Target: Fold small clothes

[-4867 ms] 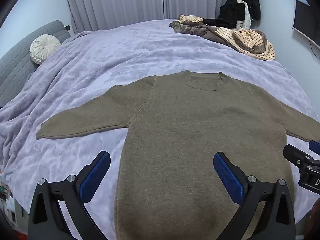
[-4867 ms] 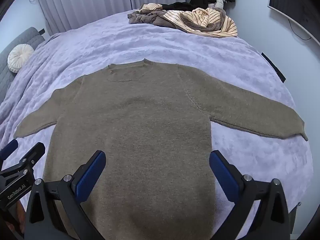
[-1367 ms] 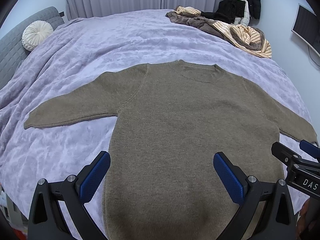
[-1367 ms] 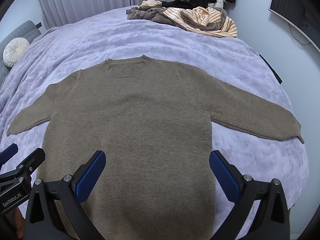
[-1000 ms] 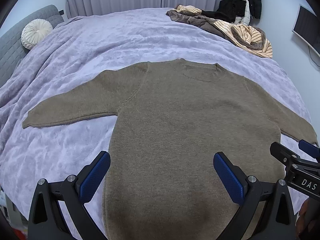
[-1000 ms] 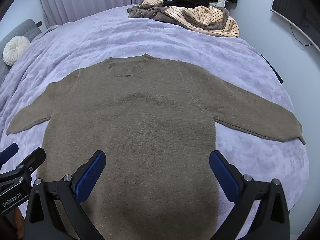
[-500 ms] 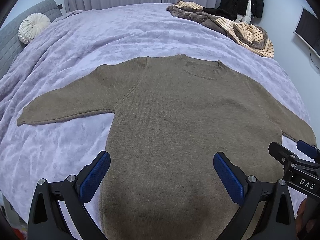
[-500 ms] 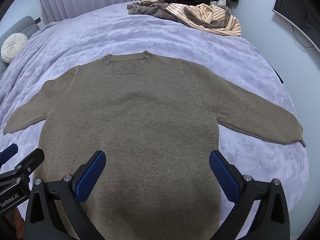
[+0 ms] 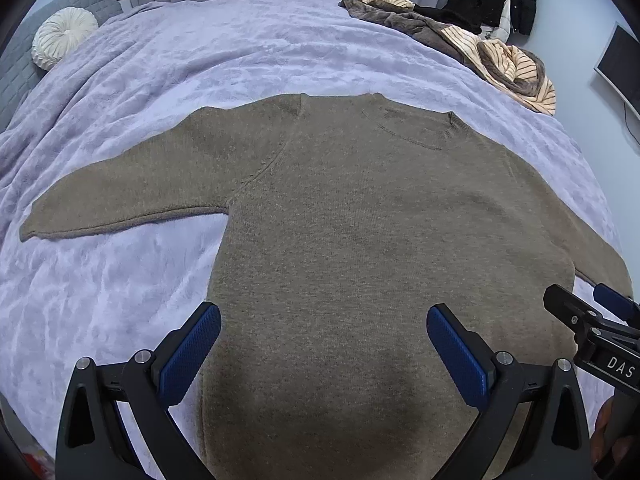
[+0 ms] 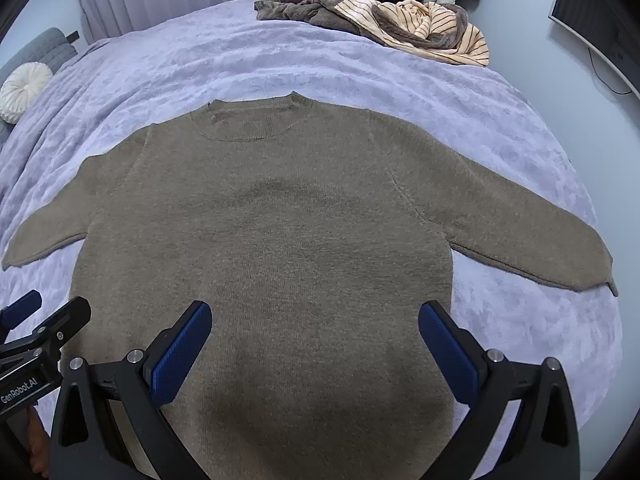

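An olive-brown knit sweater [image 9: 360, 232] [image 10: 280, 232] lies flat on the lilac bedspread, collar toward the far side and both sleeves stretched out sideways. My left gripper [image 9: 324, 348] hovers open over the lower left part of its body, blue pads wide apart with nothing between them. Over the lower right part my right gripper [image 10: 316, 344] is open too. The right gripper's tip [image 9: 588, 316] shows at the right edge of the left wrist view, and the left gripper's tip [image 10: 44, 328] at the left edge of the right wrist view. The hem is hidden below both views.
A heap of clothes [image 10: 400, 20] [image 9: 480, 52], striped and brown, lies at the bed's far right corner. A round cream cushion [image 9: 64, 36] rests against the grey headboard at far left. Curtains hang behind the bed [image 10: 360, 80], and a screen [image 10: 592, 20] is on the right wall.
Both grippers have moved forward and lower over the sweater, which now looks larger in both views. The sweater itself has not moved, and both grippers stay open.
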Action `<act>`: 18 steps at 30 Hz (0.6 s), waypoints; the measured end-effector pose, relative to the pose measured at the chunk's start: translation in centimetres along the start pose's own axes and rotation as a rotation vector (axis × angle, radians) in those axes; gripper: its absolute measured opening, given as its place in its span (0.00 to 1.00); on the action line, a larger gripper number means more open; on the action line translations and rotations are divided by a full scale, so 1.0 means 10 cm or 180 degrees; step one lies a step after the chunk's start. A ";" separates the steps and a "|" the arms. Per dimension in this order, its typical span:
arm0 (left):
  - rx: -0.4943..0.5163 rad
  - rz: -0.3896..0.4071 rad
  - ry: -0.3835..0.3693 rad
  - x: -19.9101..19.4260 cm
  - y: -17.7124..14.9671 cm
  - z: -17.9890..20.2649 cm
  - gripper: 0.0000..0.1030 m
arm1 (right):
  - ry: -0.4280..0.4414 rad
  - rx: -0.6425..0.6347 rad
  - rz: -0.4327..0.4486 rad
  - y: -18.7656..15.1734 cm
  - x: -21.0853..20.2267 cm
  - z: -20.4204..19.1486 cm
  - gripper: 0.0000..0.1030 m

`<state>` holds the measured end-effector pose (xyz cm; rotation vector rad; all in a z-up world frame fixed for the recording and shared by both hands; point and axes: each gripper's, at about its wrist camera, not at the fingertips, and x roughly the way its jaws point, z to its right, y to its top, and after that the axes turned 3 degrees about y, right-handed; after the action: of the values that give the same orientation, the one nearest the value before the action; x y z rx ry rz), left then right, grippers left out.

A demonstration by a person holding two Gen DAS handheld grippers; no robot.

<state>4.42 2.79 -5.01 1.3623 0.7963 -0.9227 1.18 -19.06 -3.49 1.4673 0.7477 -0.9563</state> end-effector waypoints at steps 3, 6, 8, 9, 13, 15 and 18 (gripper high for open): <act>-0.0006 -0.0007 -0.0007 0.03 0.01 -0.02 1.00 | -0.0019 0.0014 -0.0011 0.01 0.03 -0.01 1.00; 0.0006 -0.0002 -0.0011 0.04 0.01 -0.02 1.00 | -0.0020 0.0028 -0.0024 0.02 0.05 -0.02 1.00; 0.0019 -0.0001 -0.0001 0.05 0.02 -0.02 1.00 | -0.0037 0.0022 -0.0030 0.02 0.06 -0.03 1.00; 0.0025 0.0000 0.0001 0.05 0.02 -0.02 1.00 | -0.0041 0.0022 -0.0033 0.02 0.07 -0.03 1.00; 0.0032 0.0017 0.0023 0.07 0.04 -0.06 1.00 | -0.0051 0.0015 -0.0047 0.03 0.08 -0.05 1.00; 0.0017 0.0025 0.0020 0.07 0.04 -0.08 1.00 | -0.0056 -0.0003 -0.0051 0.03 0.08 -0.07 1.00; -0.0026 0.0029 0.0012 0.08 0.05 -0.16 1.00 | -0.0061 -0.0024 -0.0054 0.03 0.09 -0.13 1.00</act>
<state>5.26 4.28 -5.58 1.3597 0.7952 -0.9089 2.07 -17.88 -4.12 1.4453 0.7501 -0.9781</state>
